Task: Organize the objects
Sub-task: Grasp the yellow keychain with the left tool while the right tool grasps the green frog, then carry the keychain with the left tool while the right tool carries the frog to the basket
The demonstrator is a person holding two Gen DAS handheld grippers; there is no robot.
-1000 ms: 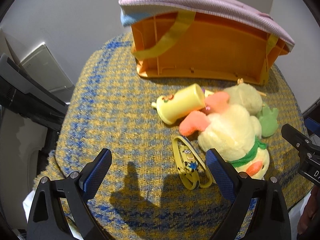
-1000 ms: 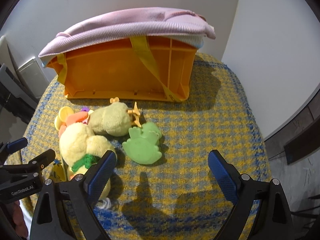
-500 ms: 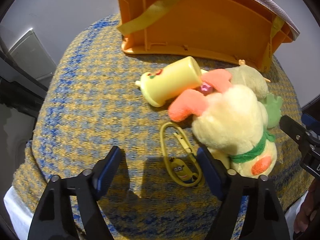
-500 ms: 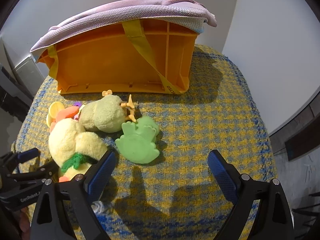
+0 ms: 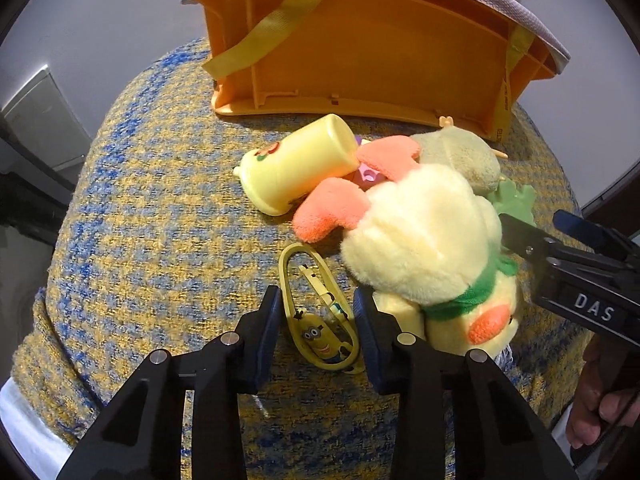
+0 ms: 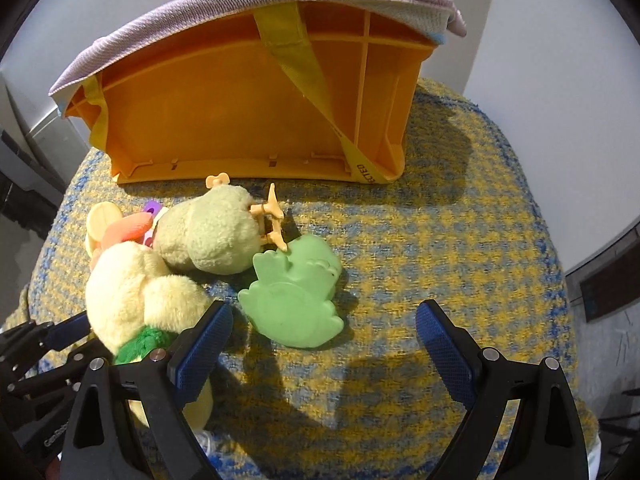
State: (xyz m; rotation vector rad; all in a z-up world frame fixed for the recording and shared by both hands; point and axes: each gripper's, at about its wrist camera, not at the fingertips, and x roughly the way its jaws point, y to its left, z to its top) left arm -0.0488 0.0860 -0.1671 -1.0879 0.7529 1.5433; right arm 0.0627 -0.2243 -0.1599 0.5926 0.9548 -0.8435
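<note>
My left gripper [image 5: 316, 312] has its blue pads narrowed around a yellow minion keychain [image 5: 318, 334] that lies on the woven cloth; the pads flank it, contact is not clear. A yellow plush duck [image 5: 428, 248] with orange feet lies just to its right, also in the right wrist view [image 6: 136, 296]. A yellow cup [image 5: 296, 164] lies on its side behind. My right gripper [image 6: 324, 340] is open and empty, just in front of a green frog toy [image 6: 294, 300]. A pale plush [image 6: 208, 236] lies behind the frog.
An orange crate [image 5: 372, 44] on its side stands at the back, a pink cloth [image 6: 224, 8] draped over it; it also shows in the right wrist view [image 6: 248, 116]. The blue-and-yellow cloth [image 6: 460, 232] covers the round table, whose edges drop off left and right.
My left gripper moved forward and down to the keychain and its jaws narrowed around it. My right gripper moved forward slightly towards the frog and stayed open.
</note>
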